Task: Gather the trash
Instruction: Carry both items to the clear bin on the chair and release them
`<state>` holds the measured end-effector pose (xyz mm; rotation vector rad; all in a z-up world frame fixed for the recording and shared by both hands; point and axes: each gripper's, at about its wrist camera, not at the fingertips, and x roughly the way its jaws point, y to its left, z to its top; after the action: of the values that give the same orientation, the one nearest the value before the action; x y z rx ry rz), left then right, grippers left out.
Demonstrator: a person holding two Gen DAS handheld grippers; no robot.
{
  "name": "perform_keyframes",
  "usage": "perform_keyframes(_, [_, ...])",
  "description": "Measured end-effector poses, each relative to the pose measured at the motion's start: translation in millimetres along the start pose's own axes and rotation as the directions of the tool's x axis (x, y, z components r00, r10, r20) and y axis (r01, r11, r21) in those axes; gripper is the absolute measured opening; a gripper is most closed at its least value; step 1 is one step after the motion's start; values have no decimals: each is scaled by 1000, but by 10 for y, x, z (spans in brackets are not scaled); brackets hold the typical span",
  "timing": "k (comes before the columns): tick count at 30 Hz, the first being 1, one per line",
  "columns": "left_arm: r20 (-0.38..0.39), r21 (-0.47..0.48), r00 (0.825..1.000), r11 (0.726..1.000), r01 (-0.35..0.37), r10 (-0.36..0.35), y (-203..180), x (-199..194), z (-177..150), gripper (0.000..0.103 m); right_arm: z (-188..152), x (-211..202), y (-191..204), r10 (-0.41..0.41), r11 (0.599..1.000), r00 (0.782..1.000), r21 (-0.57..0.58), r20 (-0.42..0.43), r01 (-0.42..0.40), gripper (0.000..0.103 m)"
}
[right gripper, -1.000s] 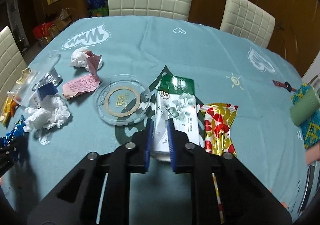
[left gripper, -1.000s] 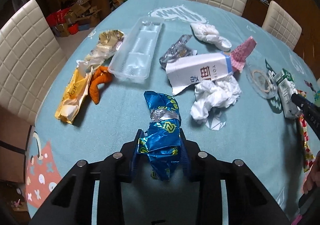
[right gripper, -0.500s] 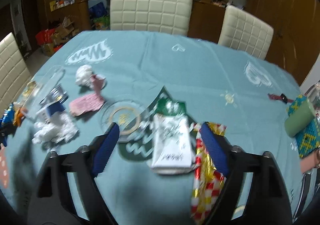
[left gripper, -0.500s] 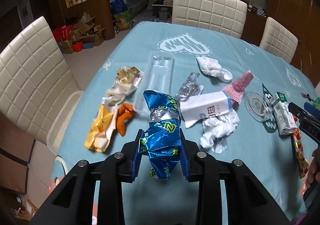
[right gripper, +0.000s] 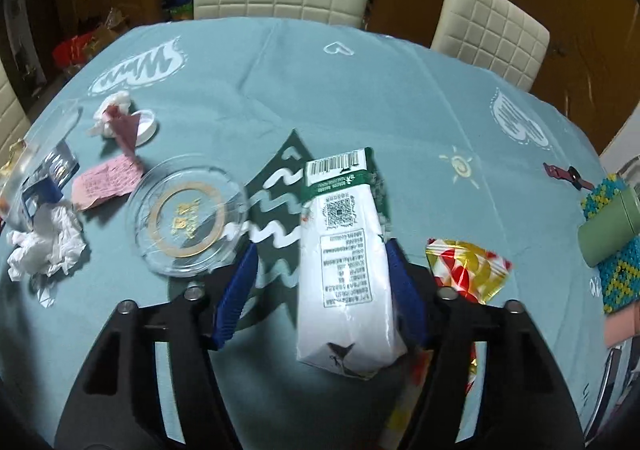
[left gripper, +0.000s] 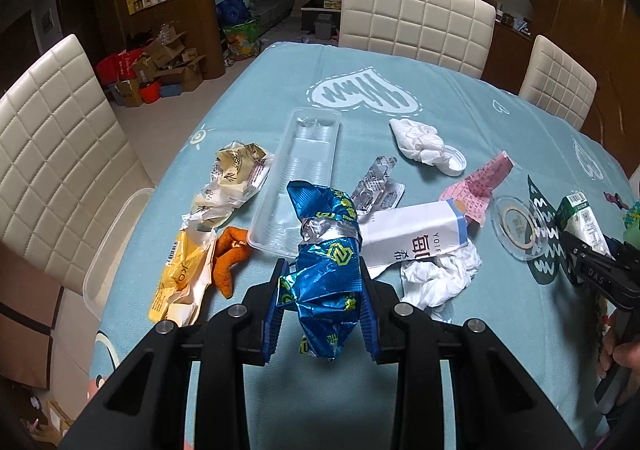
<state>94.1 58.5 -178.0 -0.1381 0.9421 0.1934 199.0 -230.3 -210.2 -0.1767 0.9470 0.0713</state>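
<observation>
Here, both hands held their grippers angled steeply down over the bench (left gripper: 248, 402), which was covered in a light blue cloth. The left gripper (left gripper: 322, 306) had its fingers (left gripper: 276, 314) drawn fairly narrow, pinching a crumpled blue foil wrapper (left gripper: 326, 270) on both sides; the wrapper stood up between them, clear of the bench, with its top twisted forward past the fingertips. The right gripper (right gripper: 318, 290) had just been closing its fingers from a wide spread around a white and green carton (right gripper: 346, 266); the carton lay lengthwise between them, its barcode end pointing away beyond the tips, the right finger (right gripper: 404, 290) against its side and the left finger (right gripper: 236, 286) standing off with a clear gap. Just outside the right finger lay one red and gold wrapper (right gripper: 466, 270), and beyond the left finger one clear round lid (right gripper: 188, 220). Ahead of the left gripper's fingers lay one clear plastic tray (left gripper: 300, 174), one white box (left gripper: 416, 238), two crumpled white tissues (left gripper: 440, 278), one pink slip (left gripper: 478, 186), one orange peel (left gripper: 230, 258) and two pale and yellow bags (left gripper: 236, 178). Three cream chairs (left gripper: 416, 18) stood round the bench.
</observation>
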Motion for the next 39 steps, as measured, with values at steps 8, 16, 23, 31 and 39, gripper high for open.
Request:
perform_keyframes(8, [11,-13,1000,1000,8,-8,80,-70,32,32,26,-294,152,99,995,995,29,33,-100,40])
perform_keyframes(16, [61,-57,997,998,-38,41,649,-237,239,32,378,-810,1235,323,943,944,-107,72,-315,40])
perform_keyframes(23, [70,-146,986,979,-140,152,1679,-213,424,32,716,-1005,2619,509,834,859,-274,48,-479,40])
perform_keyframes(31, [13,-256,977,946,-200,211,2655,38,418,35,797,-878,3941,582,726,811,-410,-61,-552,41])
perform_keyframes(39, [20,-281,970,933,-226,241,2943,276,345,76,796,-676,4546,569,696,815,-464,-108,-548,51])
